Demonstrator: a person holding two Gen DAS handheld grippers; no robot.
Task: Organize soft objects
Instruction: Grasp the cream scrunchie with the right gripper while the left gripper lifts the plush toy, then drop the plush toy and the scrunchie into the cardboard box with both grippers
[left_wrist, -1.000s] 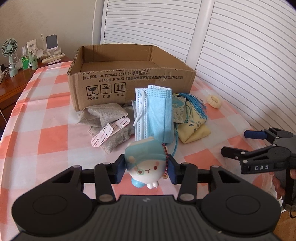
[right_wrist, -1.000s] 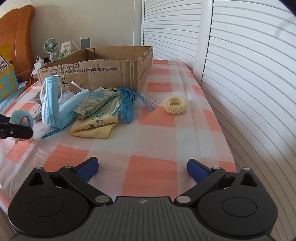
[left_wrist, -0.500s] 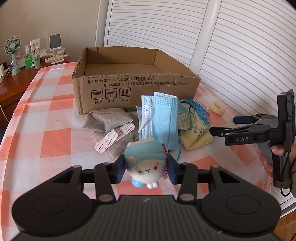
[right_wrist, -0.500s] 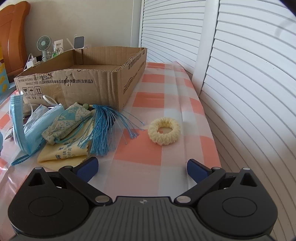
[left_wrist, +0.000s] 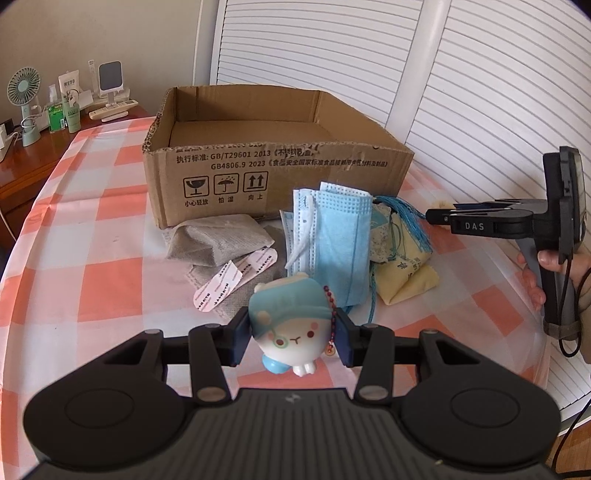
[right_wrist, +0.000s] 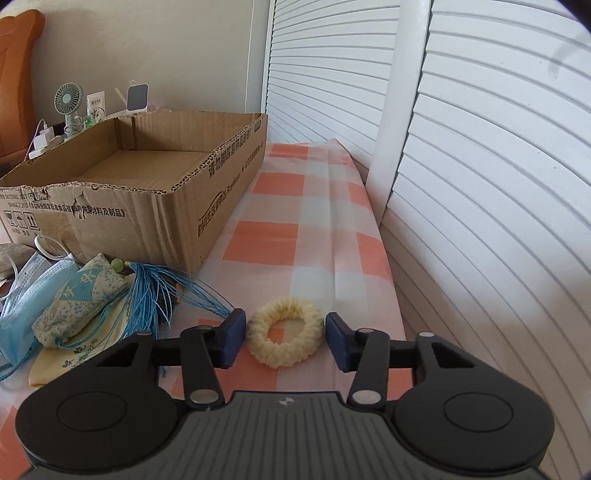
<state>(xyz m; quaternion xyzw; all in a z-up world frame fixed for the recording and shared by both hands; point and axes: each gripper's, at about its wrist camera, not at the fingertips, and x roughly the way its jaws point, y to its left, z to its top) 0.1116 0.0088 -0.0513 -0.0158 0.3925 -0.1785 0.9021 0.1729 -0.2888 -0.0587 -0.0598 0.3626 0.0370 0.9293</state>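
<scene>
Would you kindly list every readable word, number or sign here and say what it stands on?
"GB/T29601 2013", "GB4806.9 2023": cardboard box front.
Fragile, umbrella, upward-arrow symbols: same front.
"DAS": right hand-held gripper.
Box's remaining Chinese print, the pink strips and the yellow pouch: too small to read.

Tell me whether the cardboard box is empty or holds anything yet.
Empty as far as visible: the cardboard box shows only bare floor inside; the face masks lie on the tablecloth outside it.

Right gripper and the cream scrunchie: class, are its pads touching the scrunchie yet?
Cannot tell. In the right wrist view the scrunchie lies between the right gripper's just-closing jaws; left pad looks touching, right seems narrowly clear.
</scene>
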